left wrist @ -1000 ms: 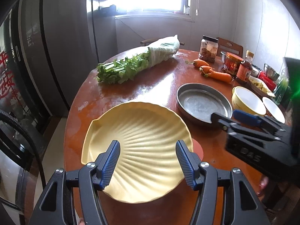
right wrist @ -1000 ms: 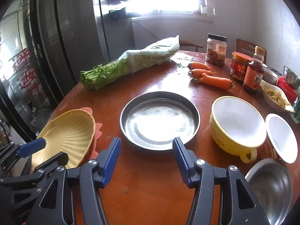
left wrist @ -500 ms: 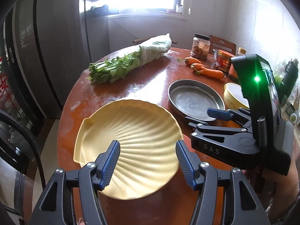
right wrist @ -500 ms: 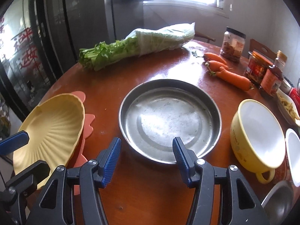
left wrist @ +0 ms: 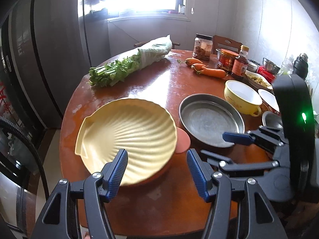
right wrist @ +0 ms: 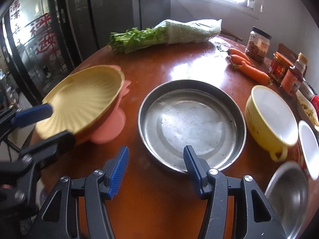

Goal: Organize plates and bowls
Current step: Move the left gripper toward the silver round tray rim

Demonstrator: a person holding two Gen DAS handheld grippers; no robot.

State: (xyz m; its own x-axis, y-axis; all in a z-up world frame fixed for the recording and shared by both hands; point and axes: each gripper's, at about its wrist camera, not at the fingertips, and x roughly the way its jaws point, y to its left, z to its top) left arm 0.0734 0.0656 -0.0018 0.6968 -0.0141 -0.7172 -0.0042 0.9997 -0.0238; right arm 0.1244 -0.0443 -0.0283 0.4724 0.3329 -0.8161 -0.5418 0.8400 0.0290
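Note:
A yellow shell-shaped plate (left wrist: pixel 127 135) rests on a pink mat (left wrist: pixel 182 141) at the table's near left. My left gripper (left wrist: pixel 157 171) stands open at the plate's near rim; its left finger overlaps the rim and nothing is pinched. From the right wrist view the left gripper (right wrist: pixel 59 123) straddles that rim of the yellow plate (right wrist: pixel 83 97). A round steel pan (right wrist: pixel 191 123) lies at the table's middle. My right gripper (right wrist: pixel 155 167) hovers open at its near edge, with its right finger over the rim. Beside the steel pan (left wrist: pixel 211 119) stands a yellow bowl (right wrist: pixel 271 119).
A small white bowl (right wrist: pixel 309 145) and a steel bowl (right wrist: pixel 289 197) sit at the right edge. Bagged greens (right wrist: pixel 159 35), carrots (right wrist: pixel 249 65) and jars (right wrist: pixel 279 67) line the far side. A dark fridge (right wrist: pixel 79 20) stands to the left of the table (right wrist: pixel 151 199).
The right gripper has come in closer to the steel pan, which now looms larger. The left gripper has drawn back, so less of the yellow plate lies between its fingers.

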